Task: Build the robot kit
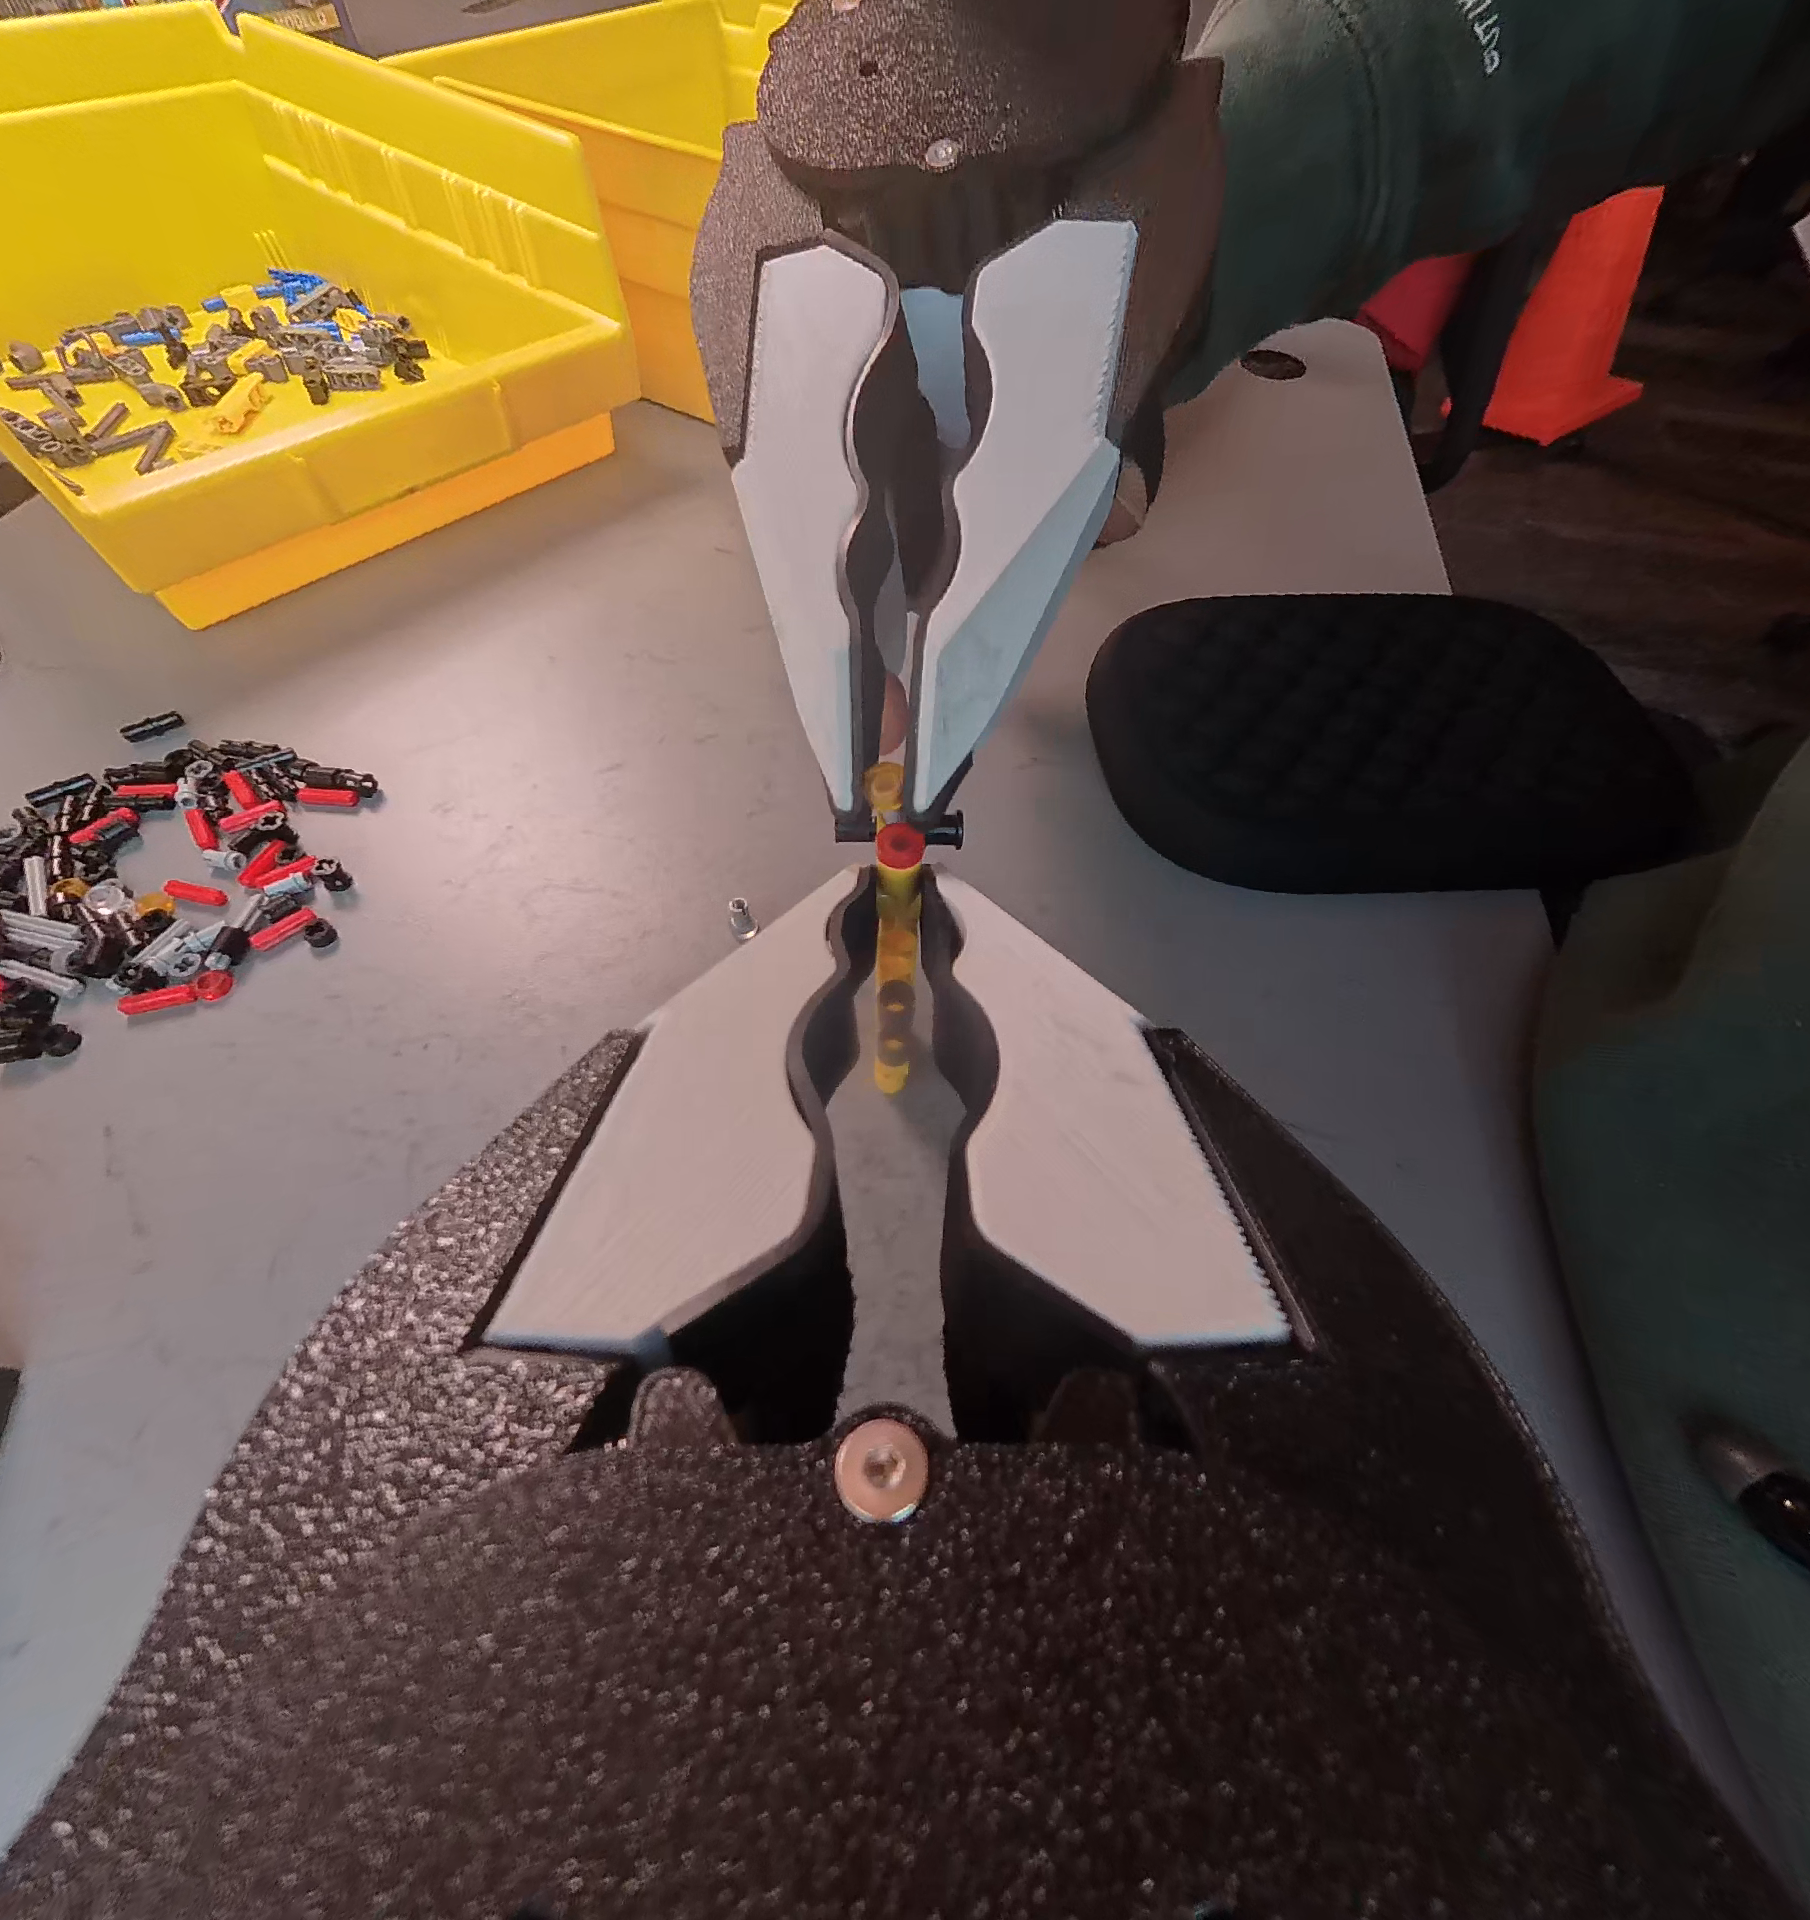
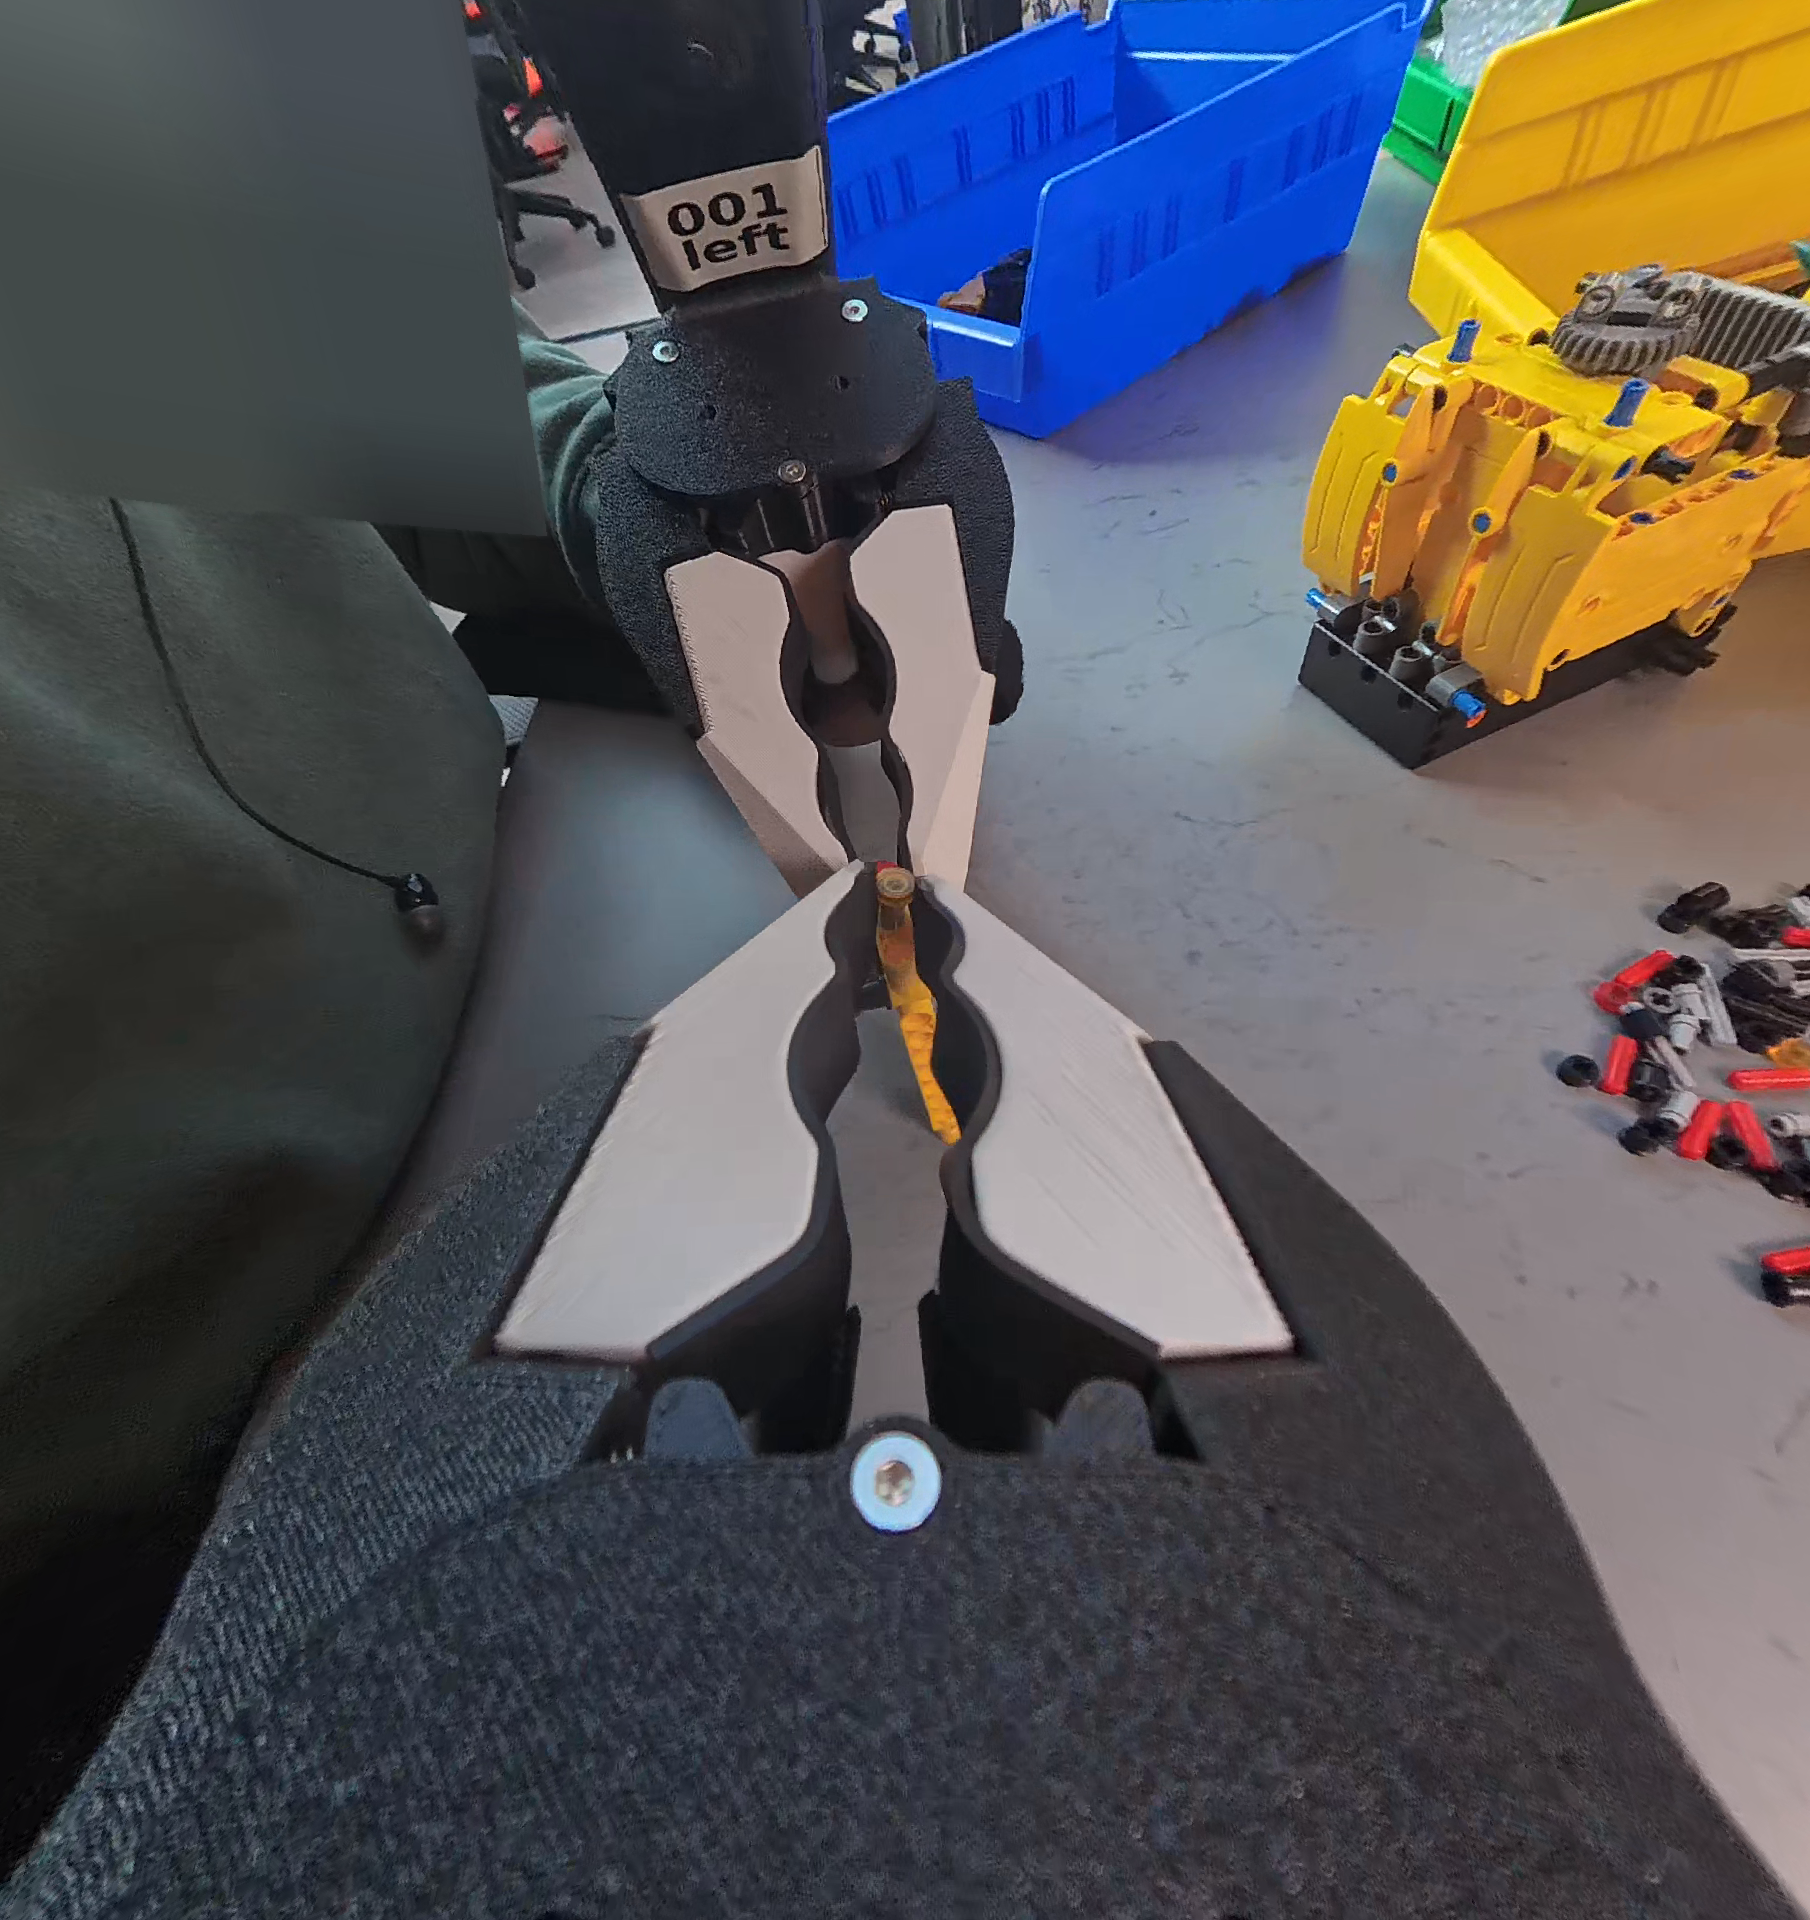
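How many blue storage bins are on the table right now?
1: the blue bin stands at the far side of the table, behind the left hand-held gripper, beside a yellow bin. Others may be out of view.

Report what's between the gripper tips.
A red round piece and a crosswise black pin, where the yellow beam in the left gripper meets the yellow piece in the right gripper; left wrist view.

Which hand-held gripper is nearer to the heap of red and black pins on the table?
Neither clearly. The left hand-held gripper and right hand-held gripper meet tip to tip beside the pin heap, both about equally off from it.
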`<state>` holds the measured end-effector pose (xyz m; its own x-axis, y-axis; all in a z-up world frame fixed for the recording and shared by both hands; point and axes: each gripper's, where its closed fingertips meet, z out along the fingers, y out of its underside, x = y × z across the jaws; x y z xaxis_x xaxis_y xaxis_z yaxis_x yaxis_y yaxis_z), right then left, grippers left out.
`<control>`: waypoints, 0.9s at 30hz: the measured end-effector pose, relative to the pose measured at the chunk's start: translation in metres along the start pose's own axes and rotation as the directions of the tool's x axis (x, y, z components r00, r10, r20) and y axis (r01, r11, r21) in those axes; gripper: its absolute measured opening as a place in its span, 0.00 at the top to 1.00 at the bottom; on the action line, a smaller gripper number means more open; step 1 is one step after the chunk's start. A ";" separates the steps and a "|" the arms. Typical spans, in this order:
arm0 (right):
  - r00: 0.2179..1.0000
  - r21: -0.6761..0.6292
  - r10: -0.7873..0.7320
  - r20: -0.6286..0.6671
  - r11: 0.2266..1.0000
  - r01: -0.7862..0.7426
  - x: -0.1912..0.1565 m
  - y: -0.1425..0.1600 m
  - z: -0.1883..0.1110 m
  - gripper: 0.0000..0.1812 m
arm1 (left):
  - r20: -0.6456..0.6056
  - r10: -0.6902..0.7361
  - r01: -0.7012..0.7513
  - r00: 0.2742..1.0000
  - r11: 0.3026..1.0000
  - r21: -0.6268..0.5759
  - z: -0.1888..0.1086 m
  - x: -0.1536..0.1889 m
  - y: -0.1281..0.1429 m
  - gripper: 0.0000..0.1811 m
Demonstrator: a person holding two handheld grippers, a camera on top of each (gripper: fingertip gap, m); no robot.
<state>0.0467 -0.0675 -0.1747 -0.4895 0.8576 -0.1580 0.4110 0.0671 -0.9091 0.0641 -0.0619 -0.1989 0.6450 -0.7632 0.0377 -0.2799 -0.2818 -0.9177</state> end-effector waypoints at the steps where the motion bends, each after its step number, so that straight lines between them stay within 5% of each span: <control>1: 1.000 0.003 0.000 0.002 1.000 0.000 0.000 0.000 0.001 0.97 | -0.001 -0.005 0.005 1.000 1.000 0.001 0.000 0.000 0.000 0.96; 13: 0.998 0.153 0.066 -0.023 0.986 -0.062 0.003 -0.002 -0.001 0.97 | -0.034 -0.052 0.052 0.998 0.999 0.015 0.000 -0.002 0.000 0.96; 21: 0.991 0.051 -0.115 -0.066 0.992 0.118 -0.001 0.003 0.000 0.97 | -0.027 -0.020 0.020 0.999 1.000 0.011 -0.001 0.000 0.000 0.96; 27: 0.994 -0.019 -0.102 -0.034 0.995 0.101 0.000 0.005 0.000 0.97 | -0.037 -0.023 0.023 0.999 1.000 0.019 -0.001 0.000 0.000 0.96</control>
<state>0.0485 -0.0678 -0.1791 -0.5027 0.8629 -0.0513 0.3735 0.1632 -0.9132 0.0634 -0.0618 -0.1987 0.6248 -0.7774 0.0729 -0.2514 -0.2887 -0.9238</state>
